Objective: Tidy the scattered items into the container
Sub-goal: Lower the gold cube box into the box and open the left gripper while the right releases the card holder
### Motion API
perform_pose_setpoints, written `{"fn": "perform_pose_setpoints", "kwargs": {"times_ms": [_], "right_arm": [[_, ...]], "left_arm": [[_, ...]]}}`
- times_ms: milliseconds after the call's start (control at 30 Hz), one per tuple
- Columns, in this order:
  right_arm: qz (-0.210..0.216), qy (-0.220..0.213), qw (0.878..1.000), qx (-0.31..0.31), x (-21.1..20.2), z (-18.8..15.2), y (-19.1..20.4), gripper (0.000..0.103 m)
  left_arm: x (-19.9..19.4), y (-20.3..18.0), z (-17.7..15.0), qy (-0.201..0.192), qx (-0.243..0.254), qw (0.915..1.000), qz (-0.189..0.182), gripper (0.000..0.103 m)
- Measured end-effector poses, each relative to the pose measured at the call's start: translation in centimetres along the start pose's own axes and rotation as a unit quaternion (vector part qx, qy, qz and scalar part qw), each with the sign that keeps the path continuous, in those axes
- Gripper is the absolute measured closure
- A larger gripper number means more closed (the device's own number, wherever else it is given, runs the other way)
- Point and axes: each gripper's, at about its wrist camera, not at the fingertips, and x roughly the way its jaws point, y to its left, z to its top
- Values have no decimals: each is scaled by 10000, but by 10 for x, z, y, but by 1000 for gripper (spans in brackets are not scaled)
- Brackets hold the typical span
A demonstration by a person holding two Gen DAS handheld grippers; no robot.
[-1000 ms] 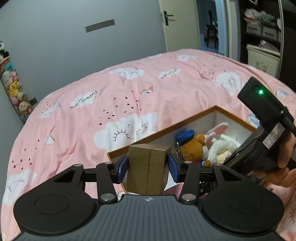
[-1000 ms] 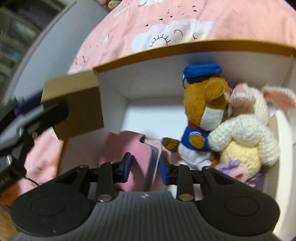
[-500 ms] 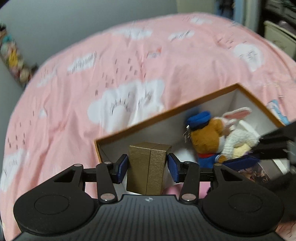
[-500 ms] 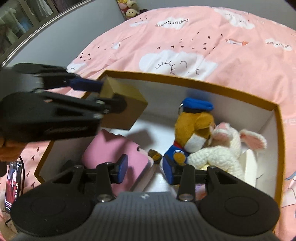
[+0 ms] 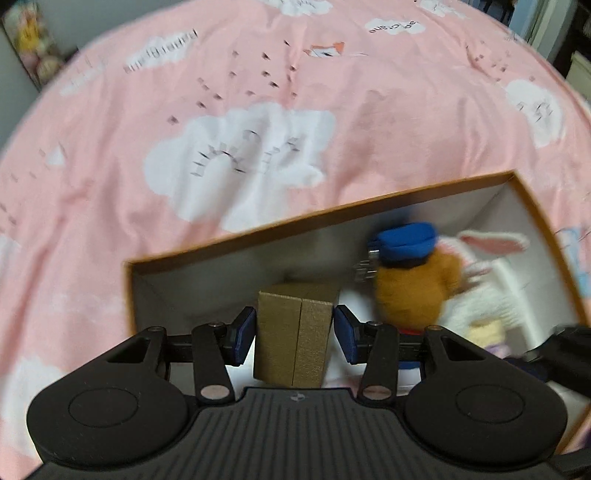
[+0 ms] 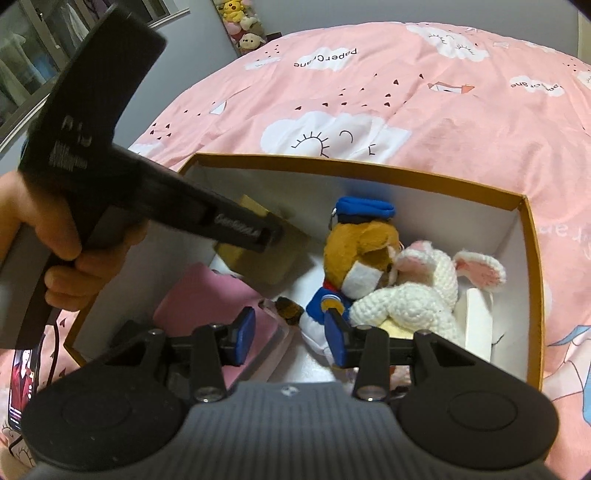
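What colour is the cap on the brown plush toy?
The cap is blue, clearest in the right wrist view.

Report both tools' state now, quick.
Left tool: shut on the gold box, over the container.
Right tool: open, holding nothing.

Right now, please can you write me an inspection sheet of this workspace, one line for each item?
Surface: pink bedspread with cloud prints.
Job's things: open box on the bed holds a brown plush in a blue cap, a white knitted rabbit and a pink flat item; gold carton is above the box floor.
Clutter: a phone lies beside the box.
Grippers: left gripper is shut on the gold carton; right gripper is open and empty over the box.
Cables: a dark cable near the phone.
Surroundings: plush toys by the grey wall.
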Motion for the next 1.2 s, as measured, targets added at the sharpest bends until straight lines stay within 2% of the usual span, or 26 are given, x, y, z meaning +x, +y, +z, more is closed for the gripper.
{"fn": "perform_pose_setpoints", "kwargs": {"times_ms": [233, 333, 633, 700, 733, 833, 933, 1033, 1200], "right_arm": [[-18, -7, 10000, 69, -1, -4, -5, 58], [-31, -15, 10000, 82, -1, -4, -6, 58], [-126, -119, 9997, 155, -3, -5, -11, 59], [-177, -155, 9996, 121, -4, -5, -11, 59], [-192, -161, 9996, 107, -4, -5, -11, 59], [-191, -174, 9996, 94, -5, -5, -10, 59], [-209, -190, 9996, 70, -5, -5, -9, 59], [-203, -198, 9996, 69, -5, -6, -8, 59], [-210, -196, 9996, 59, -6, -8, -8, 59]], "left_arm": [[8, -7, 8, 227, -263, 9993, -146, 49], [6, -1, 8, 294, -447, 9976, -449, 49], [-8, 5, 4, 65, -411, 9963, -755, 49], [-10, 4, 3, -22, -356, 9969, -699, 55], [-10, 3, 3, -64, -348, 9970, -687, 61], [-7, 4, 3, -123, -383, 9966, -722, 68], [-3, 5, 4, -285, -439, 9971, -555, 74], [6, 10, 2, -310, -657, 9954, -627, 76], [13, 11, -1, -264, -755, 9950, -605, 76]]}}
